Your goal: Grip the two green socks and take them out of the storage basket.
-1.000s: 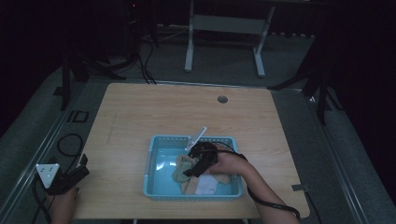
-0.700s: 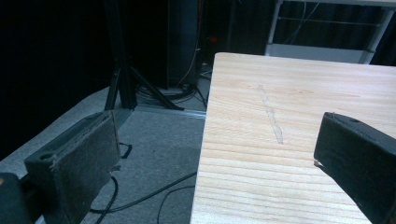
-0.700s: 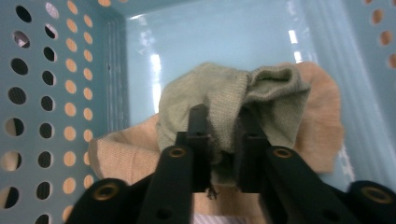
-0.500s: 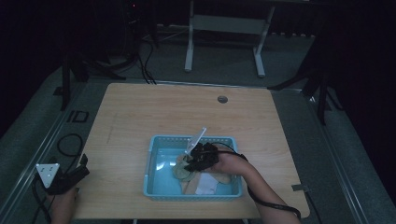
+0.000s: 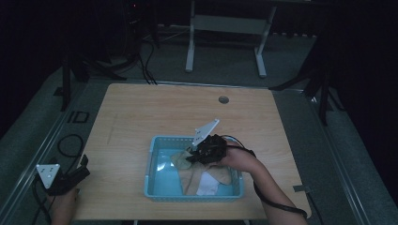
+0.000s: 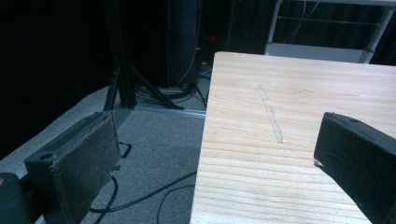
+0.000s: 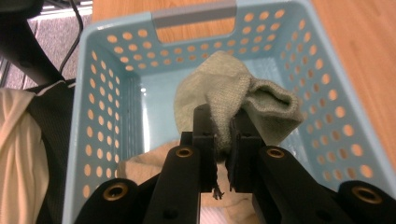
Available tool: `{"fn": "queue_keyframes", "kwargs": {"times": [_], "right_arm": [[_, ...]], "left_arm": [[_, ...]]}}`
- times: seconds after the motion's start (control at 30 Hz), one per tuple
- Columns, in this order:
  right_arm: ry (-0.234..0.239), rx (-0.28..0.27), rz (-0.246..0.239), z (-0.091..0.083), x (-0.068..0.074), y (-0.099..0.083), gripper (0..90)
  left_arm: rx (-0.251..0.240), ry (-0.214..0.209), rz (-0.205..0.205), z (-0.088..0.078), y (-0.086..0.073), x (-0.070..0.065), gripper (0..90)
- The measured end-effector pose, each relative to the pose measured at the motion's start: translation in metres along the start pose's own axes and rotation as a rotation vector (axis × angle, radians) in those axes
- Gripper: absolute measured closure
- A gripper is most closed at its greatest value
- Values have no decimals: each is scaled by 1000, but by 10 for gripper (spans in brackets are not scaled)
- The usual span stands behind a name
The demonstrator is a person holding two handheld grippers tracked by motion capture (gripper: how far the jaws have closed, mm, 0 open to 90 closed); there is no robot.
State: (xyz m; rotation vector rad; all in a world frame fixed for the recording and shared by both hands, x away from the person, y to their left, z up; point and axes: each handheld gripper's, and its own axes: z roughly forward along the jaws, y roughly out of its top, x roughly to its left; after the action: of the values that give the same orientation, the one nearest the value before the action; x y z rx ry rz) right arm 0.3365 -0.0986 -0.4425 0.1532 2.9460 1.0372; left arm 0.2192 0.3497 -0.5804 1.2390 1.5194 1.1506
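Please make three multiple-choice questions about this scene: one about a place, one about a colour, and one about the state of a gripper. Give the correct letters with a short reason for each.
1. Where is the left gripper?
A. inside the basket
B. at the table's near left corner
C. by the table's far edge

2. What colour is the basket?
A. light blue
B. red
C. black

3. What is the right gripper doing?
A. open above bare wood
B. shut on nothing
C. shut on a pale green cloth

Answers: 1 B, the high view shows it at that corner of the table; 2 A, its perforated walls are light blue; 3 C, the pale green cloth is pinched between its jaws.
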Motion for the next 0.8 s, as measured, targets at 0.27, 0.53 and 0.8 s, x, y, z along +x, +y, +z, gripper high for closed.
{"fn": "queue_keyframes", "kwargs": {"times": [0.27,0.53,0.8], "right_arm": [[-39,-51,-7,-21,2,3,837],[-96,-103,14,-57,3,-5,837],[-184,-137,68,-96,0,-31,837]], "left_arm": [[-1,1,0,0,0,0,4],[0,1,0,0,0,0,4],[2,4,2,0,0,0,4]]}}
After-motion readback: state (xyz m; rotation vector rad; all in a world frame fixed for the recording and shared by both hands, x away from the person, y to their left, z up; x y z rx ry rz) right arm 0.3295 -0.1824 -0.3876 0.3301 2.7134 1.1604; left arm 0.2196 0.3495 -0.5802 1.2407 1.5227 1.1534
